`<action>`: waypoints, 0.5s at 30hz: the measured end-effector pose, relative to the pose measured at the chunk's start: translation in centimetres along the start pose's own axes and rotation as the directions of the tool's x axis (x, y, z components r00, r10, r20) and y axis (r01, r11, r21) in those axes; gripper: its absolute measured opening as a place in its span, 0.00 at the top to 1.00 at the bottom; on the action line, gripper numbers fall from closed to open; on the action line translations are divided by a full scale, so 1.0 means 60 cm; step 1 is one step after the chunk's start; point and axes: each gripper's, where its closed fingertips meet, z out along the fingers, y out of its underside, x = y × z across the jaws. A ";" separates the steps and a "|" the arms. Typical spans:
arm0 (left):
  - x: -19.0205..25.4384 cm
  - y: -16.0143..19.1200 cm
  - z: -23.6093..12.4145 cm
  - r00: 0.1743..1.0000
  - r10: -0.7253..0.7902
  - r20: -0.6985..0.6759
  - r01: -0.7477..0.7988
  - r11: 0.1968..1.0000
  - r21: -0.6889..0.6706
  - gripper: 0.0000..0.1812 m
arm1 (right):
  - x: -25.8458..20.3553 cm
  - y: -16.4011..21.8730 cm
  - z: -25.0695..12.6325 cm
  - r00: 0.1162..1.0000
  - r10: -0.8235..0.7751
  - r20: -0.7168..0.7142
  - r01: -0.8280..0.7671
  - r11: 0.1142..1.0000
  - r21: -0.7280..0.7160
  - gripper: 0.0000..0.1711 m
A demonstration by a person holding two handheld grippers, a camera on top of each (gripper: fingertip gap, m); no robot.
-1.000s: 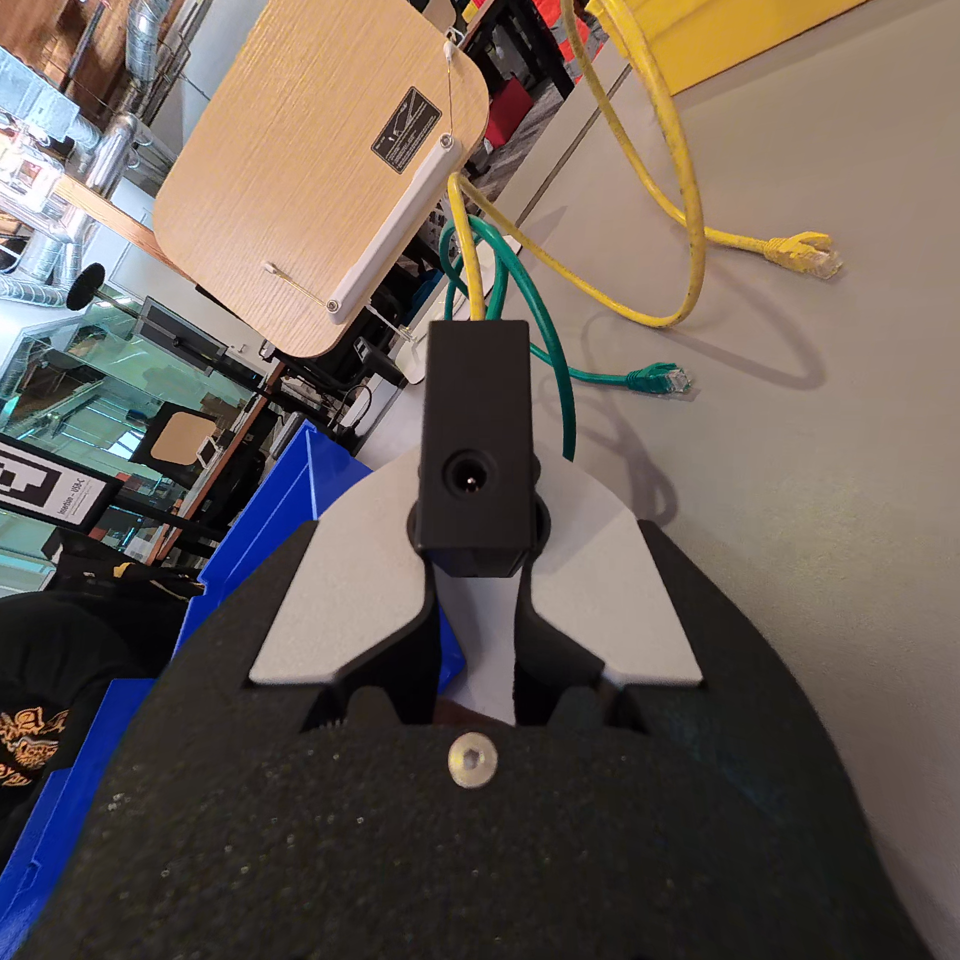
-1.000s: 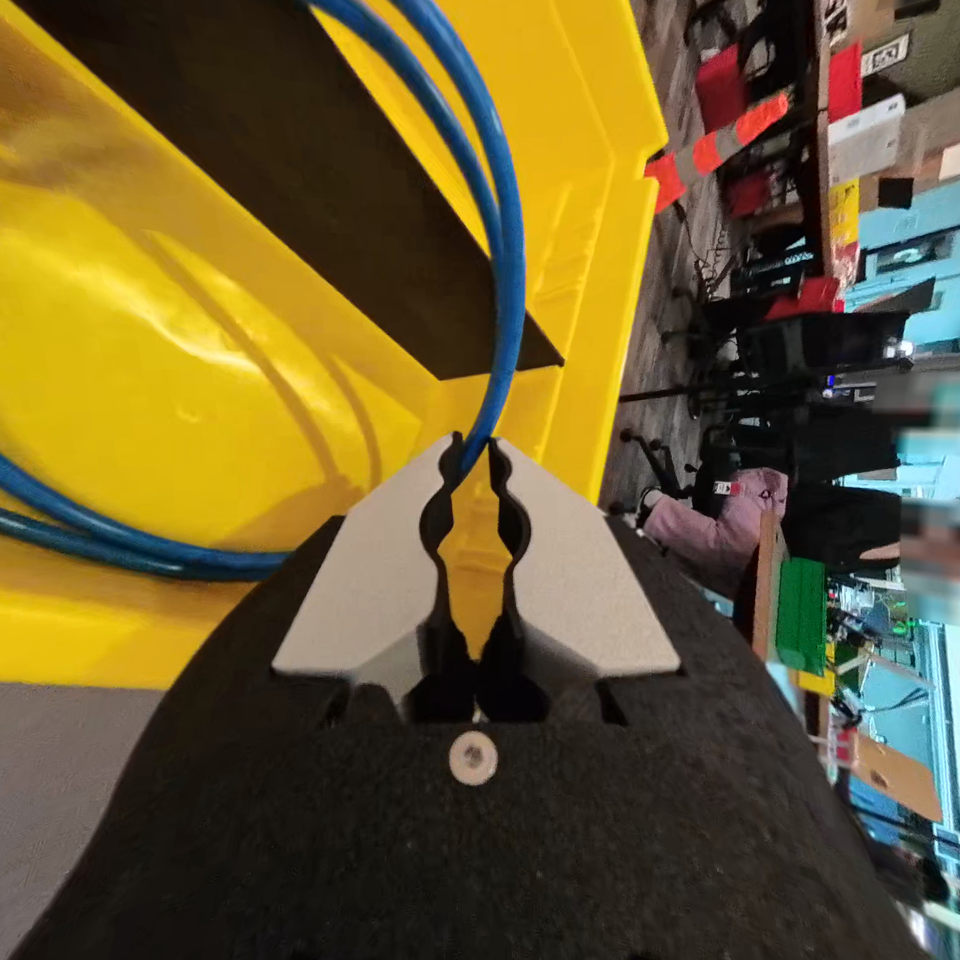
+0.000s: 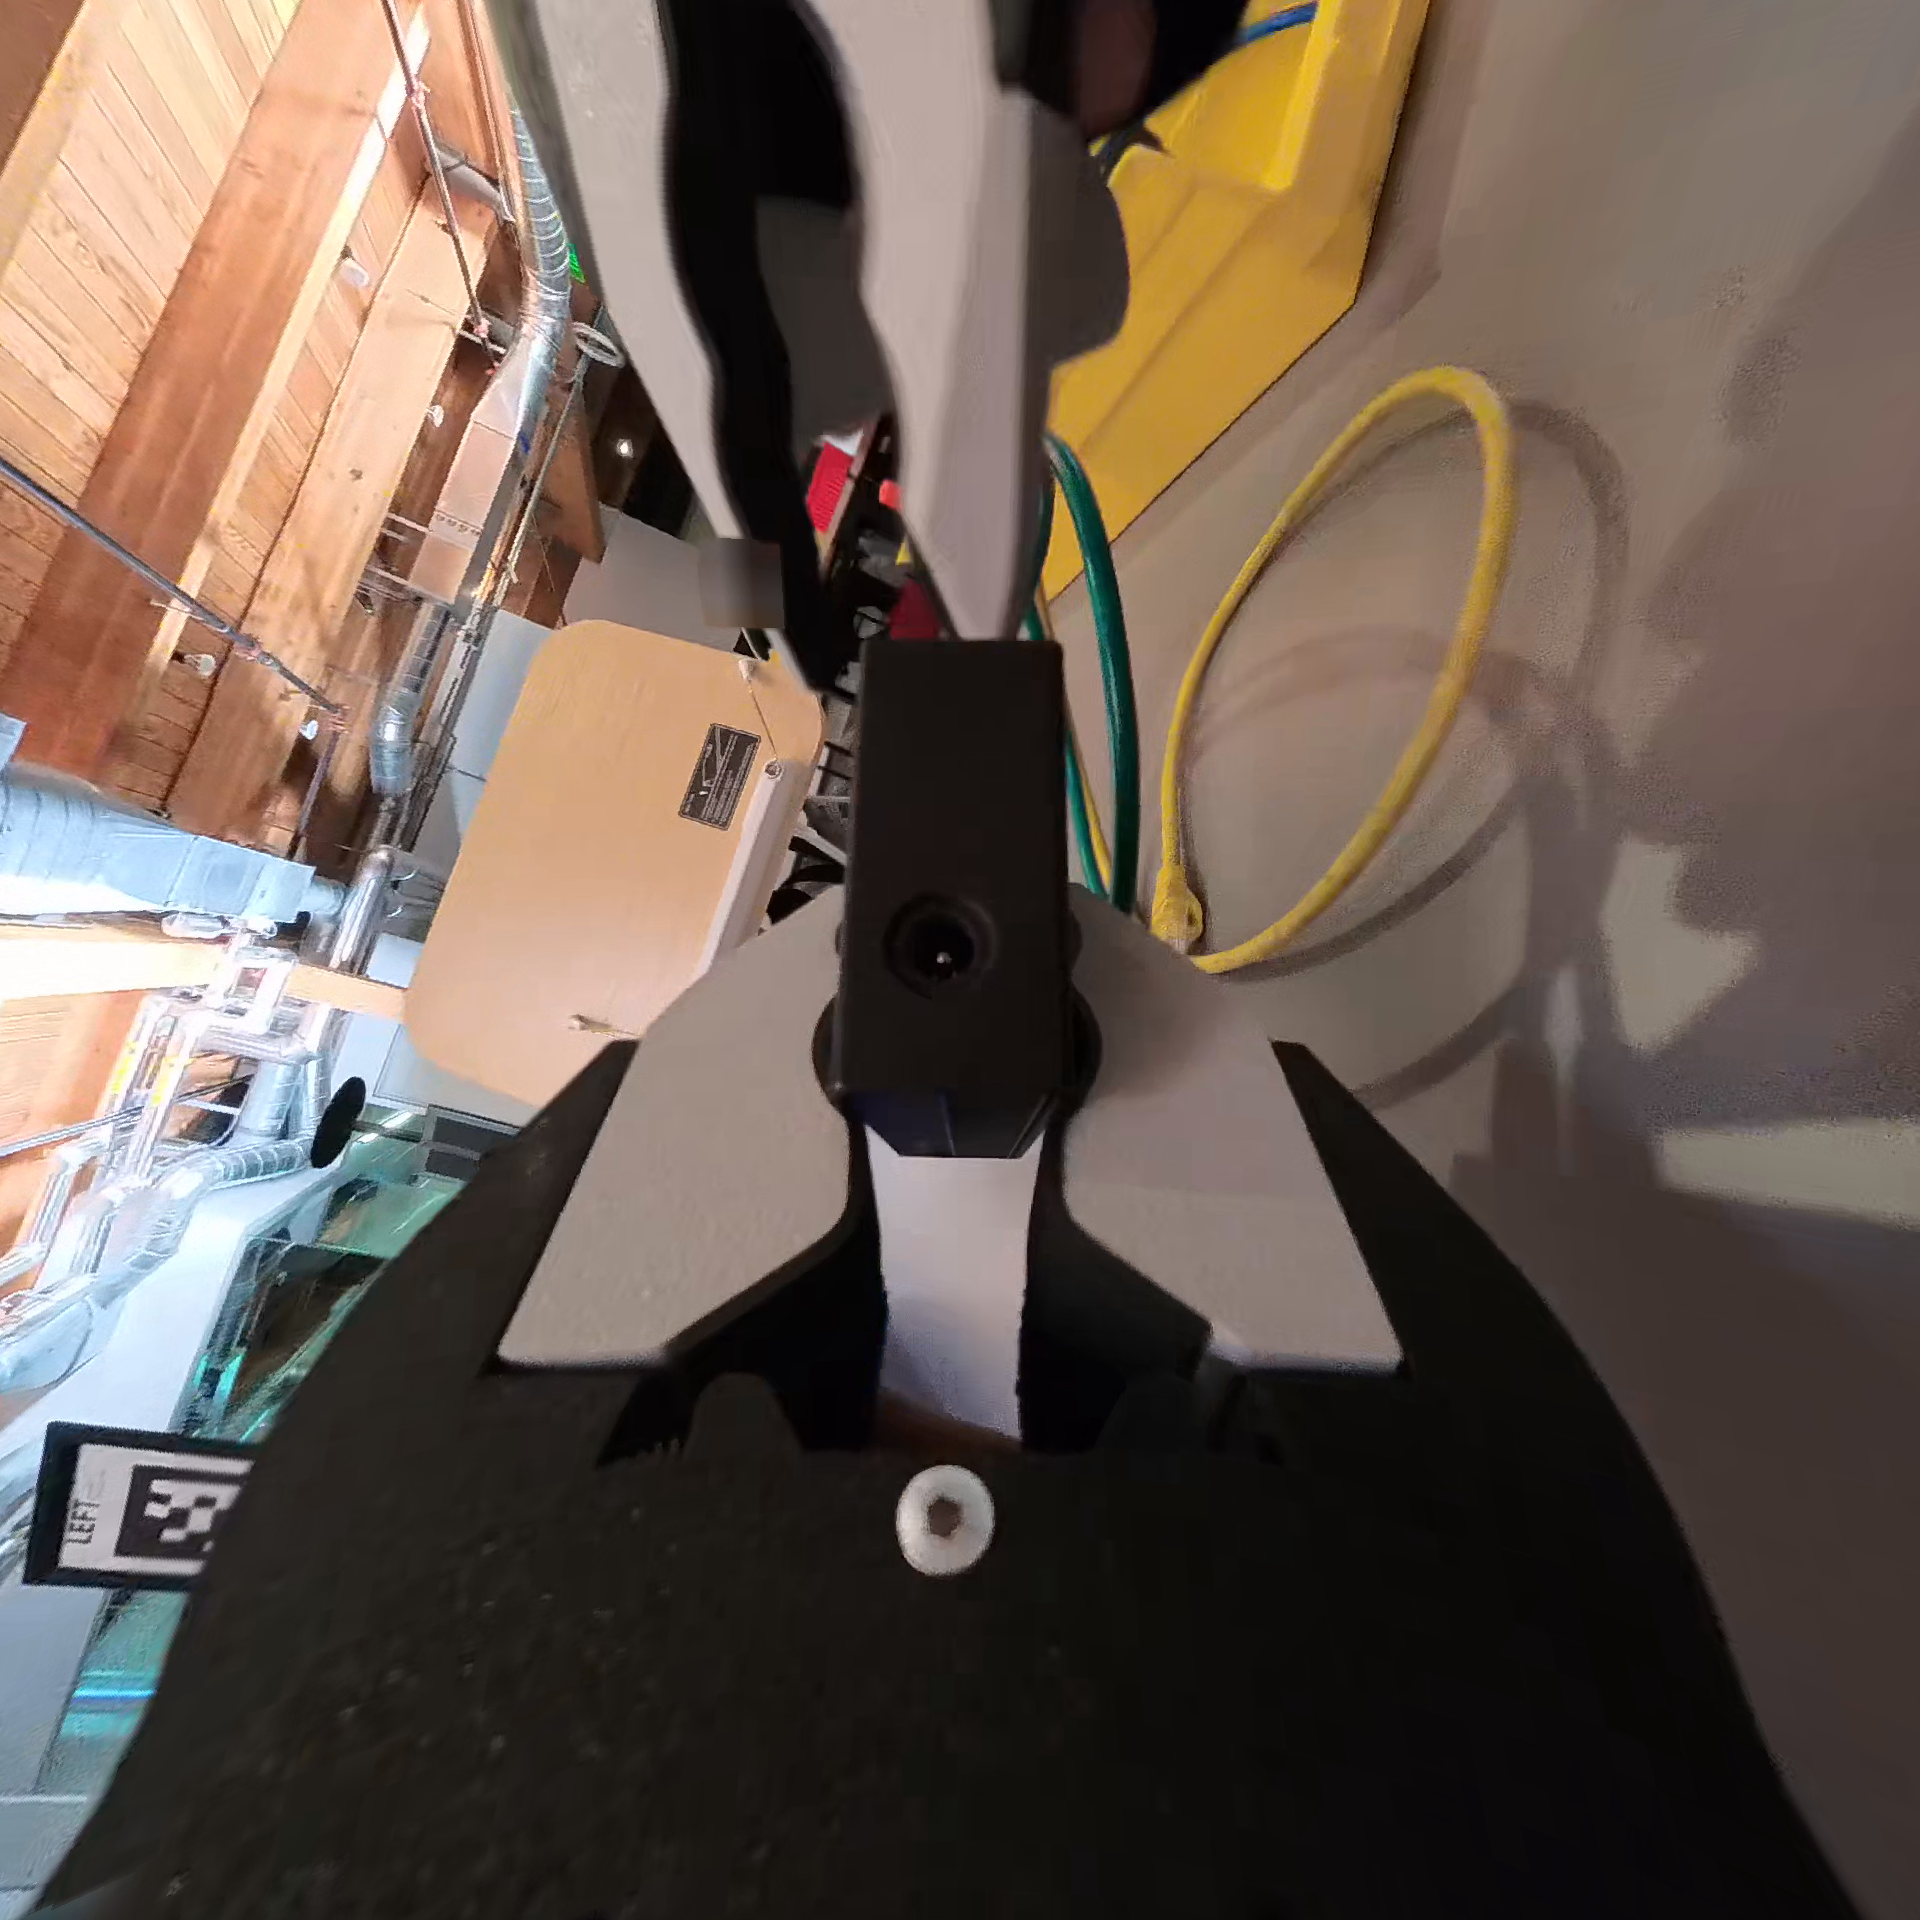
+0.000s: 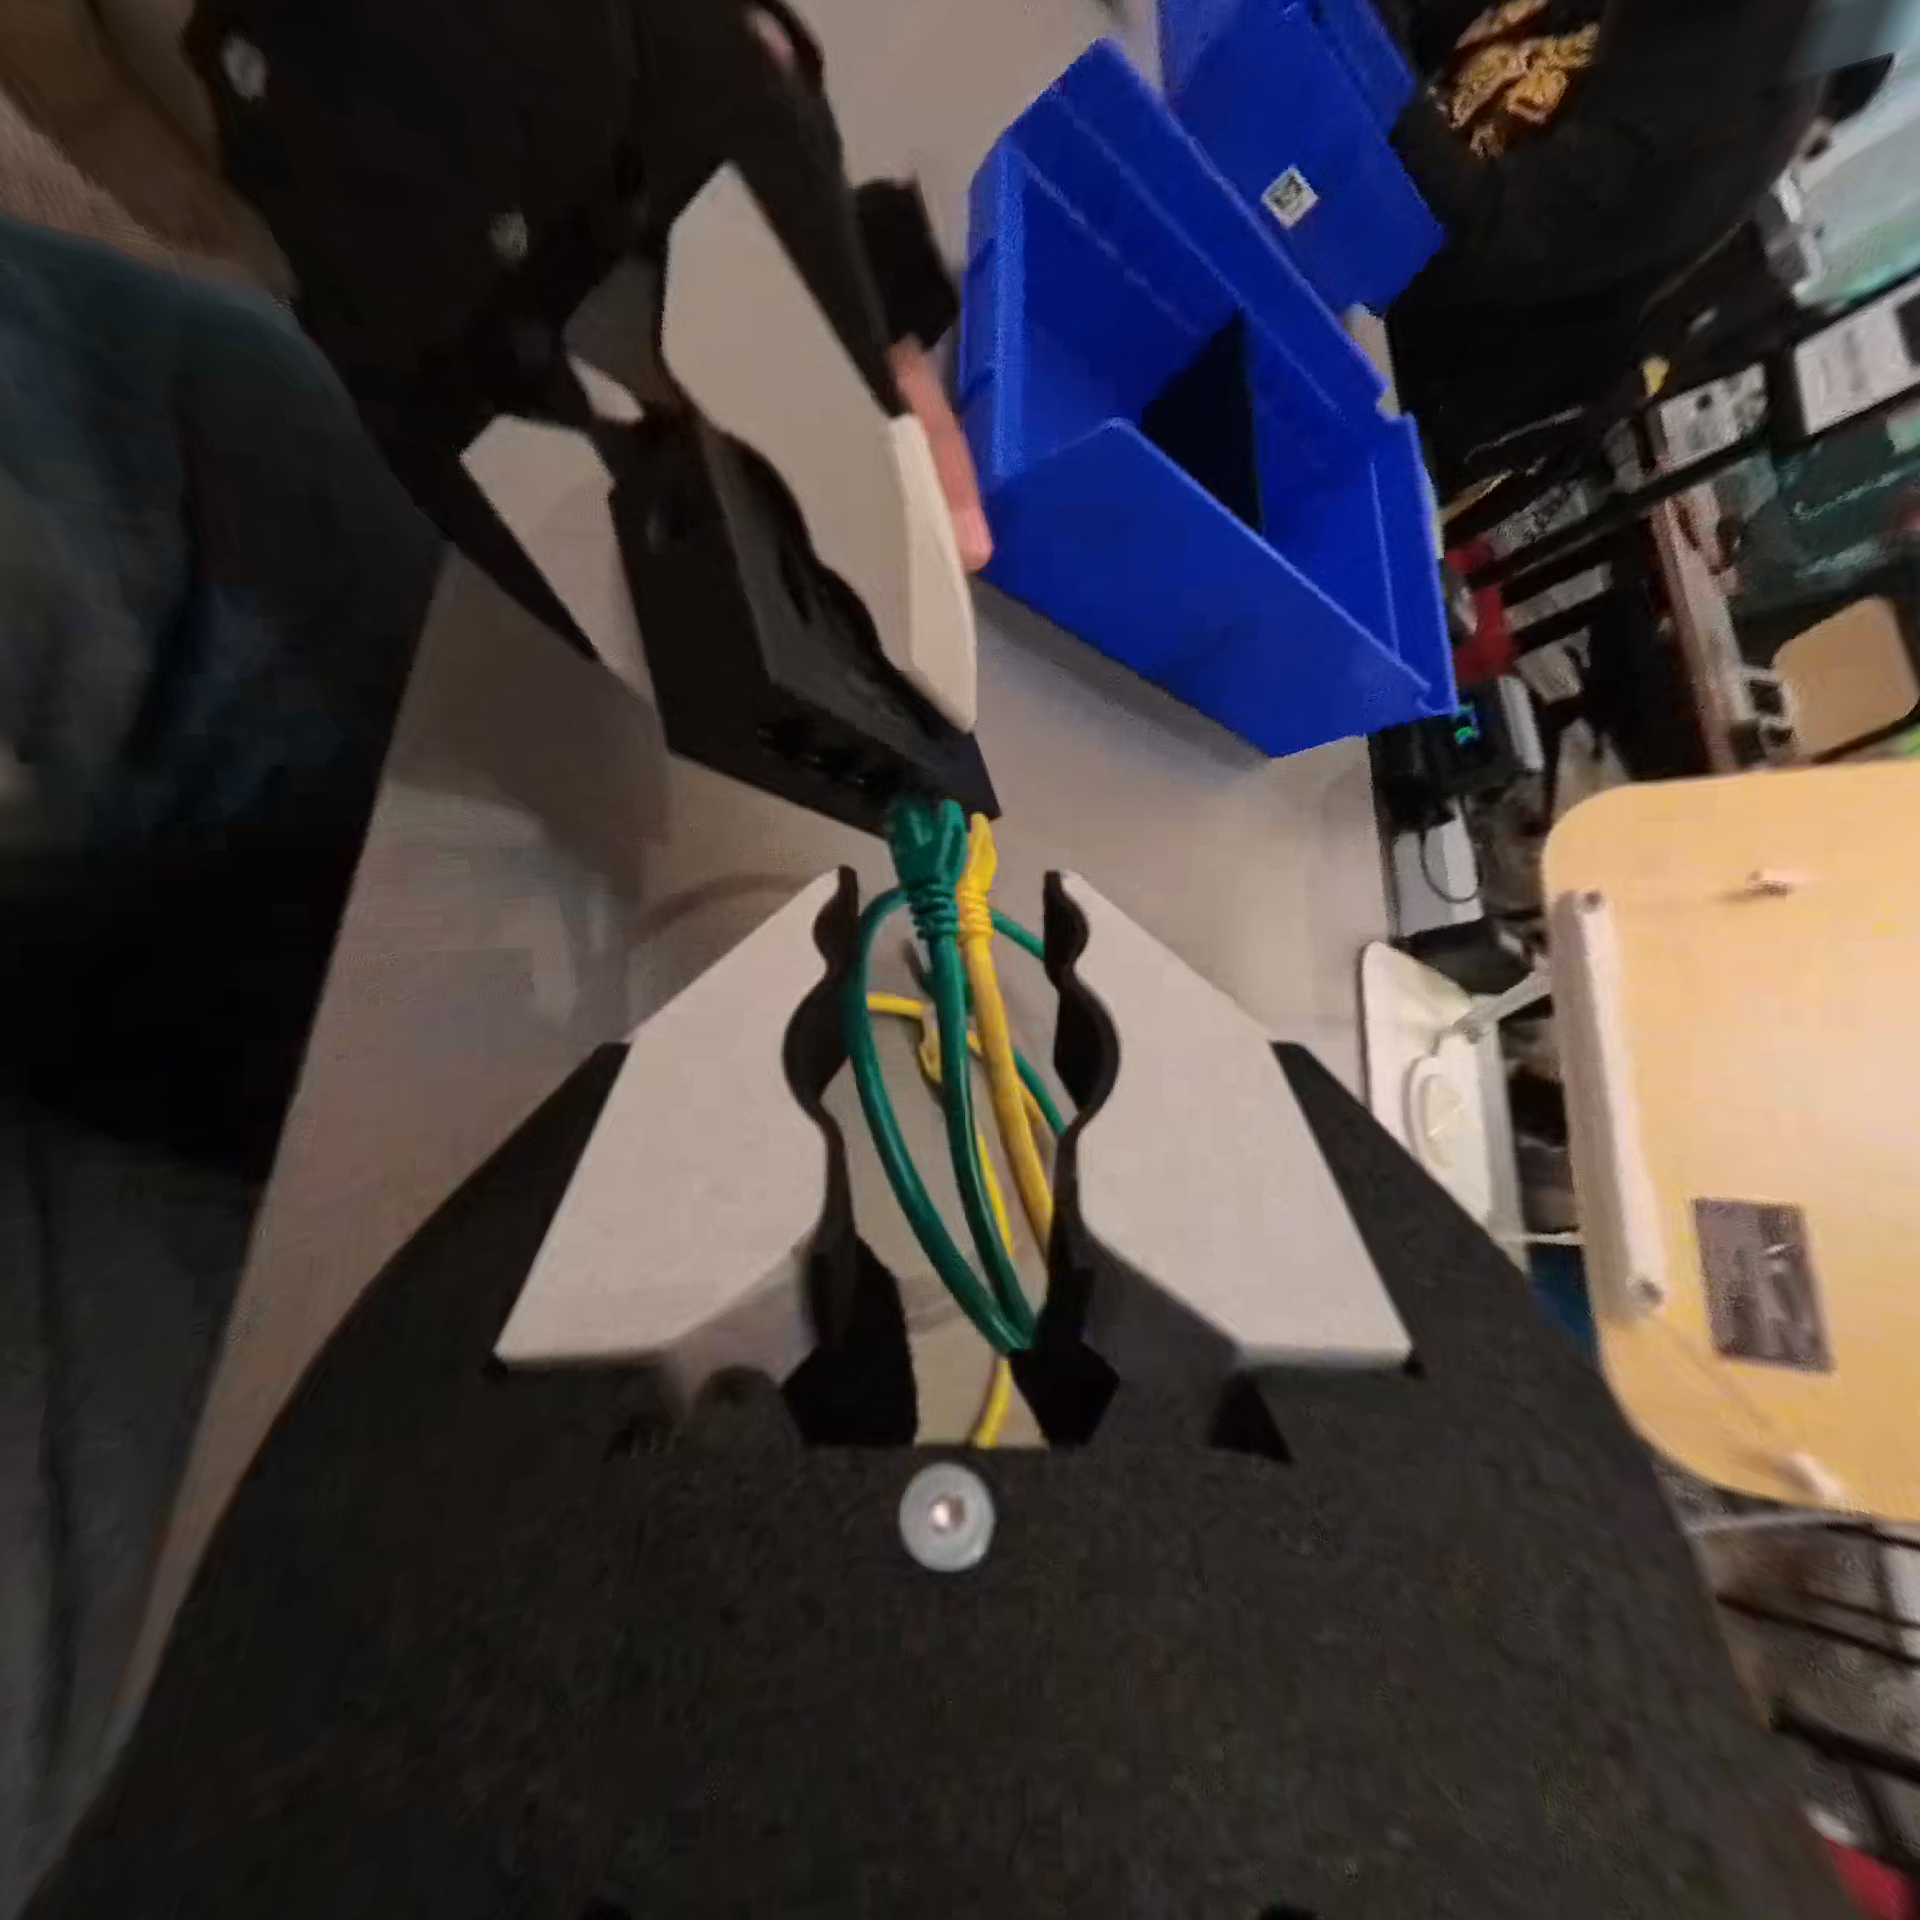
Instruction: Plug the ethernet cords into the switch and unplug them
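Observation:
My left gripper [image 3: 956,997] is shut on the black switch [image 3: 956,810] and holds it off the grey table [image 3: 1714,520]. In the right wrist view the switch [image 4: 769,665] points its ports at me, with a green cord's plug [image 4: 925,842] and a yellow cord's plug [image 4: 982,862] seated in it. My right gripper [image 4: 948,883] is open just short of those plugs, and both cords hang between its jaws. Its fingers [image 3: 966,416] show above the switch in the left wrist view. The yellow cord's [image 3: 1455,623] free plug [image 3: 1179,914] lies on the table.
A yellow bin [image 3: 1247,208] sits at the table's far side. Blue bins [image 4: 1195,468] stand beyond the switch. A light wooden panel with a white bar [image 4: 1766,1039] stands off the table's edge. A person's fingers [image 4: 951,468] show behind the left gripper [image 4: 831,582].
My right gripper has let go of the blue cord in the yellow bin, opened, and moved to the switch's port end. My left gripper has swung with the switch still in it.

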 end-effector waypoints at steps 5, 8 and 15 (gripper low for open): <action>-0.001 0.000 0.000 1.000 0.004 -0.004 -0.004 1.000 0.004 0.84 | -0.007 0.000 0.033 0.941 -0.329 -0.080 0.325 0.944 -0.054 0.86; 0.002 0.003 0.001 1.000 0.008 -0.008 -0.008 1.000 -0.006 0.84 | -0.014 -0.002 0.045 0.908 -0.408 -0.090 0.402 0.912 -0.080 0.88; 0.009 0.008 0.002 1.000 0.023 -0.020 -0.023 1.000 -0.014 0.84 | -0.010 0.008 0.055 0.826 -0.550 -0.123 0.521 0.829 -0.202 0.91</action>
